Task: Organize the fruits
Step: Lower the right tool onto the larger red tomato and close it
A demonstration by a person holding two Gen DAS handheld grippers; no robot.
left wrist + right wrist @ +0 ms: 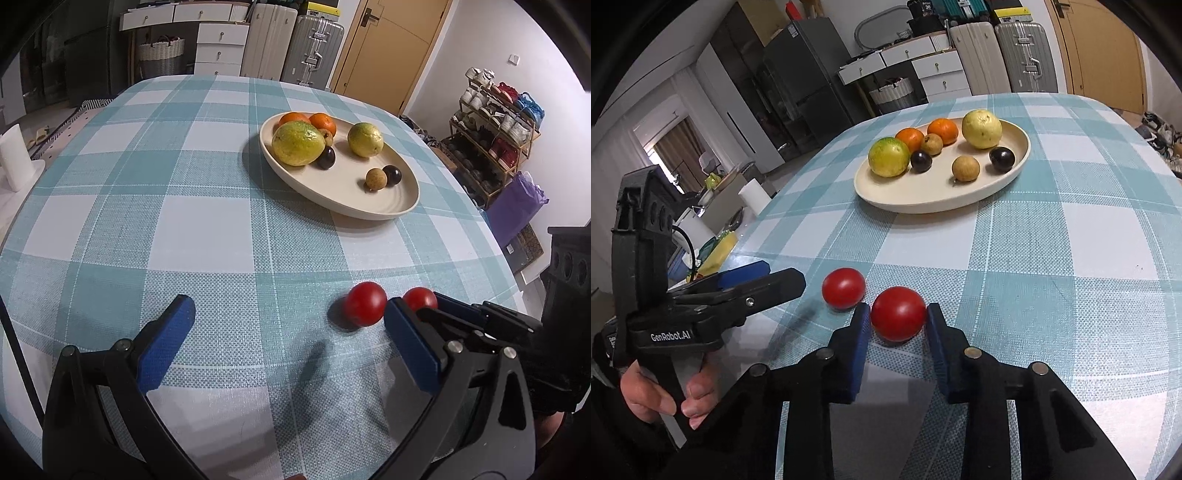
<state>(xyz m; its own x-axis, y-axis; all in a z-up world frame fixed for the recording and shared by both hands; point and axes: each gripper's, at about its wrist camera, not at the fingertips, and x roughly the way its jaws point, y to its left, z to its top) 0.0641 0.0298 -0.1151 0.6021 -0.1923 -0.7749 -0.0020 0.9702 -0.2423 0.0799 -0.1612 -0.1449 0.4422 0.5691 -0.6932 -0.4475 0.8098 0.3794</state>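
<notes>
Checked teal-white tablecloth (1052,258), two glossy red tomatoes near its edge. Nearer tomato (898,314) sits between right gripper (895,325) pads, looks like contact both sides, hard to confirm. Second tomato (844,288) just beside it. Left gripper (288,321) wide open, empty. Cream plate (886,195) farther back holds fruit; suitcases (1004,55) behind.

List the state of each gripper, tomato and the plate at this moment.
right gripper: open, fingers flanking the near tomato, not clamped.
left gripper: open, empty.
near tomato: on the tablecloth, between the right fingers.
far tomato: on the tablecloth, free.
plate: upright, holding eight fruits.
</notes>
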